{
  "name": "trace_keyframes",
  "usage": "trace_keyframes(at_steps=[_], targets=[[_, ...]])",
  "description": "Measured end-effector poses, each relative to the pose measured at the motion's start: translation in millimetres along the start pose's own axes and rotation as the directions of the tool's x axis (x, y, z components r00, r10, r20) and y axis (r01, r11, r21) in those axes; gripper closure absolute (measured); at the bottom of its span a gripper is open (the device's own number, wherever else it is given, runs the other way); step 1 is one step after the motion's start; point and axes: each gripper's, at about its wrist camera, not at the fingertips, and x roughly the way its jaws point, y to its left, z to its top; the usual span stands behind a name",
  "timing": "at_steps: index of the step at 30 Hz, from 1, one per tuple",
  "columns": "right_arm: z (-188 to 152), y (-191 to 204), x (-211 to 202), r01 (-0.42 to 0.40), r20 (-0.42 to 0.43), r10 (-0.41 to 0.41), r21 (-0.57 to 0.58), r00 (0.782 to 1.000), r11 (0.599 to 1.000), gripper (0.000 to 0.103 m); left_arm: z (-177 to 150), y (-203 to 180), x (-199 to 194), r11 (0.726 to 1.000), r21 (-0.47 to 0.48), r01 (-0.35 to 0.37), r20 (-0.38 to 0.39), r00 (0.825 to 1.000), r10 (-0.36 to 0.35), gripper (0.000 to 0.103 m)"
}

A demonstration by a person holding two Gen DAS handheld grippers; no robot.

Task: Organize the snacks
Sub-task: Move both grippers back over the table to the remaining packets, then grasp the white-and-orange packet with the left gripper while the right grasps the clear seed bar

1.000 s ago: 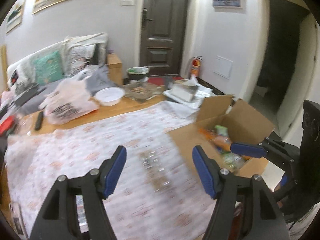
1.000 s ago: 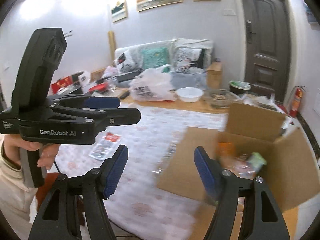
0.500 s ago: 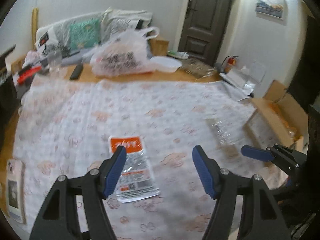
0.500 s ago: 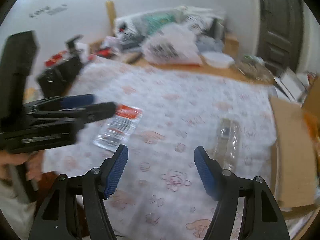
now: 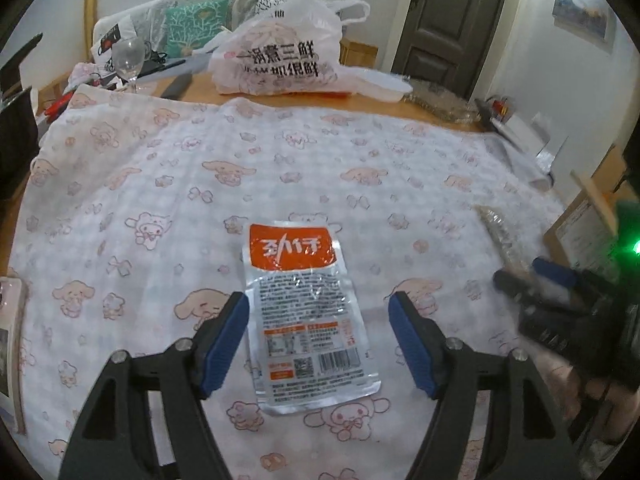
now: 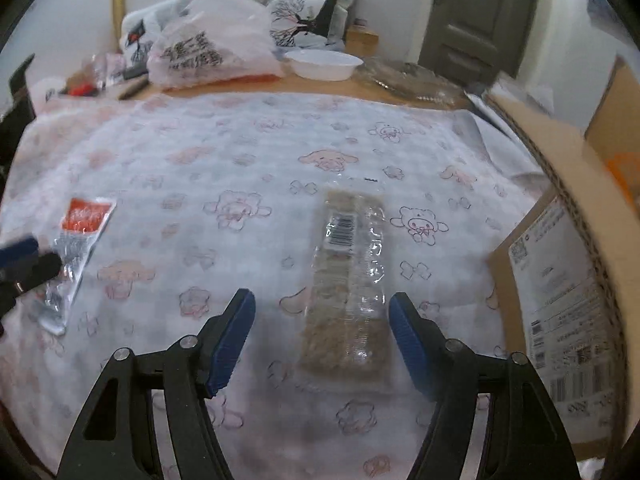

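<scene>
A silver snack pouch with an orange top (image 5: 306, 312) lies flat on the patterned tablecloth (image 5: 240, 168). My left gripper (image 5: 318, 340) is open and hovers over it, the pouch's lower half between the blue pads. A long clear pack of brown biscuits (image 6: 348, 284) lies on the cloth. My right gripper (image 6: 322, 336) is open, its pads either side of the pack's near end. The pouch also shows at the left of the right wrist view (image 6: 76, 248). The open cardboard box (image 6: 568, 264) stands at the right.
A white printed plastic bag (image 5: 280, 60), a wine glass (image 5: 128, 60), a white bowl (image 6: 324, 64) and clutter line the table's far edge. A phone (image 5: 10, 344) lies at the left edge. A sofa and a dark door stand behind.
Both grippers have swung away from the box and come down low over the cloth. The left one now straddles the pouch, the right one the biscuit pack. Both stay open.
</scene>
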Motion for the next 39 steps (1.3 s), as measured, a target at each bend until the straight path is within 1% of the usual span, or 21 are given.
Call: trace_keyframes(at_steps=[2, 3, 4, 5, 6, 8, 10, 12, 13, 15, 16, 17, 20, 23, 26, 28, 30, 32, 34, 35, 39], targets=[[0.6, -3.1, 1.0, -0.003, 0.001, 0.003, 0.004, 1.0, 1.0, 0.036, -0.7, -3.1, 1.6, 0.998, 0.016, -0.053, 0.006, 0.999, 0.053, 0.034], [-0.1, -3.1, 0.9, -0.008, 0.006, 0.008, -0.001, 1.0, 1.0, 0.038, -1.2, -3.5, 1.9, 0.998, 0.018, -0.063, 0.01, 0.998, 0.063, 0.034], [-0.6, -3.1, 0.6, -0.031, 0.009, 0.031, -0.003, 0.999, 1.0, 0.043, -1.1, -2.8, 3.0, 0.998, 0.017, -0.061, 0.008, 0.998, 0.061, 0.034], [-1.3, -3.3, -0.3, -0.045, 0.008, 0.045, 0.0, 0.999, 0.999, 0.051, -1.7, -2.4, 5.3, 0.998, 0.012, -0.058, 0.0, 0.998, 0.058, 0.033], [-1.1, -2.4, -0.6, -0.053, 0.011, 0.053, -0.001, 0.999, 0.999, 0.064, -2.3, -1.7, 7.0, 0.998, 0.01, -0.058, -0.006, 0.998, 0.058, 0.033], [-0.9, -0.4, -1.5, -0.061, 0.011, 0.061, -0.017, 0.998, 0.998, 0.063, -4.7, -2.0, 12.1, 0.999, 0.006, -0.047, -0.03, 0.998, 0.047, 0.033], [-2.3, 0.8, -2.8, -0.078, 0.01, 0.078, -0.02, 0.997, 0.997, 0.063, -6.2, -4.7, 12.3, 0.998, 0.02, -0.062, -0.022, 0.998, 0.062, 0.032], [-4.0, 2.5, -5.1, -0.119, 0.008, 0.119, -0.028, 0.993, 0.993, 0.063, -7.0, -5.4, 13.7, 0.995, 0.029, -0.09, -0.013, 0.996, 0.09, 0.033], [-4.8, 4.7, -6.5, -0.139, 0.007, 0.14, -0.038, 0.99, 0.99, 0.063, -7.6, -5.6, 14.2, 0.994, 0.036, -0.1, -0.01, 0.995, 0.101, 0.034], [-8.0, 11.4, -10.2, -0.185, -0.002, 0.185, -0.077, 0.983, 0.98, 0.063, -7.8, -7.0, 14.9, 0.99, 0.057, -0.127, 0.006, 0.992, 0.127, 0.045], [-9.4, 14.4, -11.5, -0.192, -0.006, 0.192, -0.094, 0.981, 0.977, 0.063, -7.3, -6.7, 14.5, 0.991, 0.058, -0.122, 0.01, 0.993, 0.122, 0.051], [-11.9, 19.2, -14.2, -0.201, -0.013, 0.201, -0.127, 0.979, 0.971, 0.063, -7.1, -5.9, 14.3, 0.991, 0.058, -0.123, 0.011, 0.992, 0.122, 0.054], [-19.1, 25.9, -20.5, -0.237, -0.028, 0.236, -0.169, 0.971, 0.957, 0.063, -7.1, -3.9, 13.1, 0.992, 0.059, -0.111, 0.013, 0.994, 0.11, 0.058], [-28.1, 30.4, -28.1, -0.262, -0.041, 0.26, -0.214, 0.965, 0.941, 0.063, -9.6, -6.6, 11.3, 0.993, 0.075, -0.09, 0.015, 0.996, 0.089, 0.059], [-37.7, 28.9, -35.7, -0.278, -0.048, 0.274, -0.226, 0.96, 0.934, 0.063, -13.7, -13.5, 8.9, 0.993, 0.1, -0.056, 0.016, 0.998, 0.055, 0.06], [-43.0, 25.8, -39.0, -0.281, -0.048, 0.277, -0.223, 0.96, 0.934, 0.063, -15.1, -18.9, 8.8, 0.991, 0.123, -0.049, 0.017, 0.999, 0.047, 0.06], [-47.0, 21.9, -41.6, -0.279, -0.047, 0.276, -0.214, 0.96, 0.936, 0.063, -14.8, -20.3, 9.5, 0.992, 0.118, -0.048, 0.017, 0.999, 0.046, 0.057], [-50.1, 19.9, -44.0, -0.278, -0.047, 0.274, -0.213, 0.96, 0.937, 0.063, -14.2, -22.1, 10.6, 0.993, 0.11, -0.031, 0.01, 0.999, 0.03, 0.044], [-52.3, 17.8, -45.5, -0.279, -0.044, 0.276, -0.209, 0.96, 0.937, 0.063, -13.0, -26.6, 13.1, 0.994, 0.111, -0.025, 0.003, 1.0, 0.025, 0.037], [-52.9, 16.9, -46.1, -0.281, -0.043, 0.279, -0.207, 0.959, 0.937, 0.063, -12.7, -28.9, 14.3, 0.993, 0.113, -0.029, 0.001, 1.0, 0.029, 0.035], [-53.8, 15.0, -46.4, -0.291, -0.041, 0.288, -0.205, 0.957, 0.935, 0.063, -9.0, -36.4, 20.3, 0.991, 0.123, -0.059, 0.005, 0.998, 0.059, 0.035]])
